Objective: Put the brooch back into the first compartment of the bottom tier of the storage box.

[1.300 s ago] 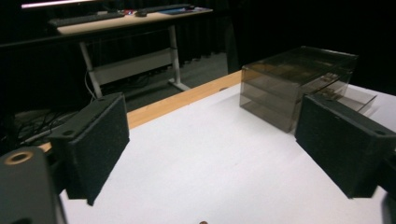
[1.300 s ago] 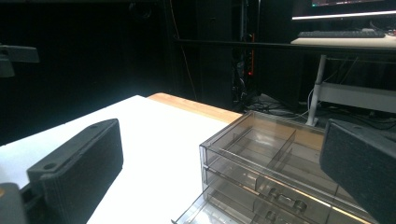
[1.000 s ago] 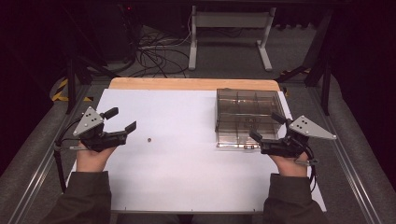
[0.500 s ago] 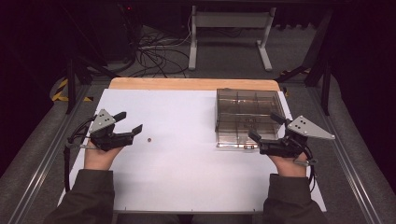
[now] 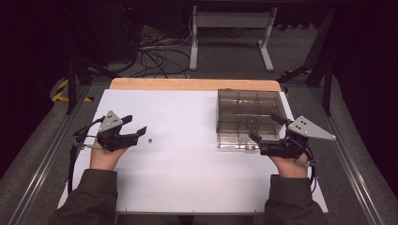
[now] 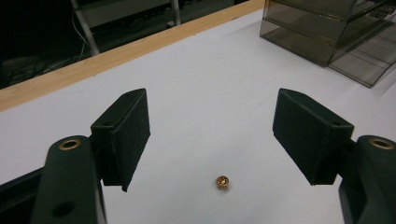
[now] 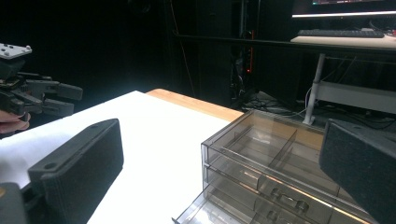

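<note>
Your left gripper (image 5: pixel 135 125) sits over the left part of the white table (image 5: pixel 187 168), its jaws spread wide and holding nothing. In the left gripper view the two black pads (image 6: pixel 125 135) stand well apart, and a small brass-coloured nut (image 6: pixel 222 182) lies on the table between them, nearer the camera than the pad tips and touching neither pad. In the high view the same nut (image 5: pixel 150 140) shows as a tiny dark dot just to the right of your left jaw tips. It is too small to tell its exact shape, though it looks like a short round fastener with a hole on top.

Your right gripper (image 5: pixel 264 127) is at the right side of the table, its jaws open and empty, pointing at the near edge of the box (image 5: pixel 248 117). The box is smoky clear plastic, with dividers making several compartments under its top. In the right gripper view the box (image 7: pixel 261 158) sits between your two pads (image 7: pixel 79 172), and a low drawer (image 7: pixel 205 212) at its bottom stands pulled out a little toward you. The pads are clear of the box walls. At that view's far left your left gripper (image 7: pixel 65 99) shows, held in your hand (image 7: pixel 13 122).

A wooden strip (image 5: pixel 192 85) runs along the table's far edge, and the box stands just short of it. Both your forearms, in dark sleeves (image 5: pixel 89 197), come in from the near edge.
</note>
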